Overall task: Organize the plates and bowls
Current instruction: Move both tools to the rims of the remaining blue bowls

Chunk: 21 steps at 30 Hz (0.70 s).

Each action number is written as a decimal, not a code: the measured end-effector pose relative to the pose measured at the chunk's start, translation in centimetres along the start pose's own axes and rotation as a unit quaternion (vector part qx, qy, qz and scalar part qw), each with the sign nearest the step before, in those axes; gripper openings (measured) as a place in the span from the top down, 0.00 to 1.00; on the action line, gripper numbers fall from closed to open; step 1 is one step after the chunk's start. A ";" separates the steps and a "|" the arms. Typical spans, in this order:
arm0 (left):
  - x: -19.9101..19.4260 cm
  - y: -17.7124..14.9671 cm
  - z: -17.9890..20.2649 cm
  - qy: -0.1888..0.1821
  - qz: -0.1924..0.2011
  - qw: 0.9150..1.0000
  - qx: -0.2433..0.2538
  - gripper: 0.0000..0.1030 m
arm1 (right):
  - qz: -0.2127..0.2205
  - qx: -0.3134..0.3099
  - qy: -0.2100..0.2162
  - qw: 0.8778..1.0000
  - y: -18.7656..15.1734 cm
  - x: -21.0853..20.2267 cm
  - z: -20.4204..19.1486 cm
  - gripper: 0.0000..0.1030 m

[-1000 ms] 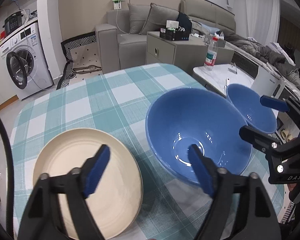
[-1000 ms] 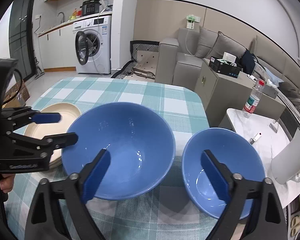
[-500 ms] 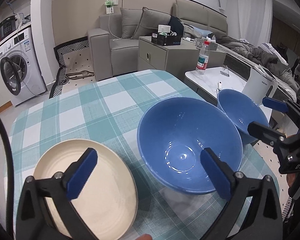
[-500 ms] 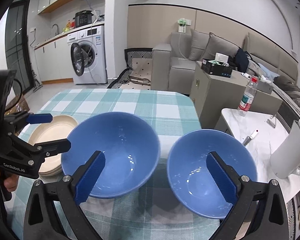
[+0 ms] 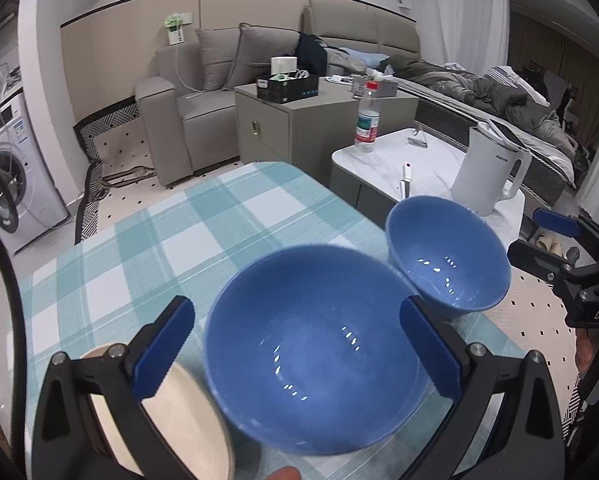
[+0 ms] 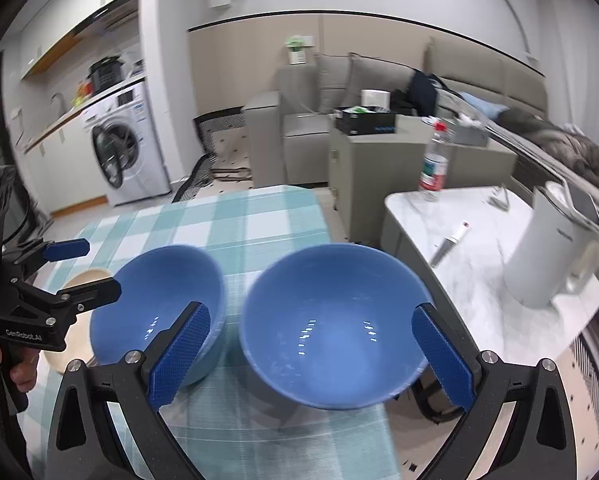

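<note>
Framing each blue bowl (image 5: 315, 364) (image 6: 335, 332), both tools (image 5: 295, 352) (image 6: 311, 356) gape wide, touching neither.

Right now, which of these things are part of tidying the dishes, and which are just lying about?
Part of the job:
- large blue bowl
- smaller blue bowl
- cream plate

Just lying about:
- white electric kettle
- clear plastic water bottle with red cap
- small knife on the white marble side table
</note>
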<state>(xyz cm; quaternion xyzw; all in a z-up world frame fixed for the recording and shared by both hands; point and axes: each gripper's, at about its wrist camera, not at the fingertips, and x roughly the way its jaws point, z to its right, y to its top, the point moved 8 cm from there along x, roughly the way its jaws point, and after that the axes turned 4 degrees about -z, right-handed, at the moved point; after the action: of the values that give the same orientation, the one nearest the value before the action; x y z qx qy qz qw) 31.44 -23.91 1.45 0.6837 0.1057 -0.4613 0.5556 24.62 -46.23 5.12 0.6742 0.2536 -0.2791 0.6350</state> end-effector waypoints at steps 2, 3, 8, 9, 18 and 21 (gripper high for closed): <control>0.5 0.8 1.1 -0.007 -0.002 1.000 0.008 0.00 | -0.001 0.019 -0.010 1.000 -0.1 -0.2 1.6 0.00; 0.9 1.2 1.6 -0.010 -0.006 1.000 0.013 0.00 | -0.002 0.024 -0.014 1.000 -0.1 -0.2 2.2 0.00; 2.8 2.7 4.4 -0.025 -0.022 0.999 0.044 0.00 | -0.007 0.051 -0.027 0.998 -0.6 -0.3 4.9 0.00; 3.2 2.9 5.0 -0.027 -0.024 0.998 0.048 0.00 | -0.007 0.055 -0.028 0.998 -0.7 -0.3 5.3 0.00; 6.1 4.5 8.8 -0.053 -0.048 0.993 0.089 0.02 | -0.027 0.096 -0.044 0.994 -2.2 1.0 9.2 0.00; 6.9 4.8 9.5 -0.063 -0.057 0.991 0.100 0.10 | -0.032 0.106 -0.038 0.993 -2.6 1.5 9.9 0.00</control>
<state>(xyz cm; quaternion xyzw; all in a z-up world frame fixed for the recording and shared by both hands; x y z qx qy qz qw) 33.54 -36.28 -0.14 0.6981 0.0632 -0.5427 0.4628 23.35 -55.97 1.85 0.7180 0.2196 -0.3505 0.5598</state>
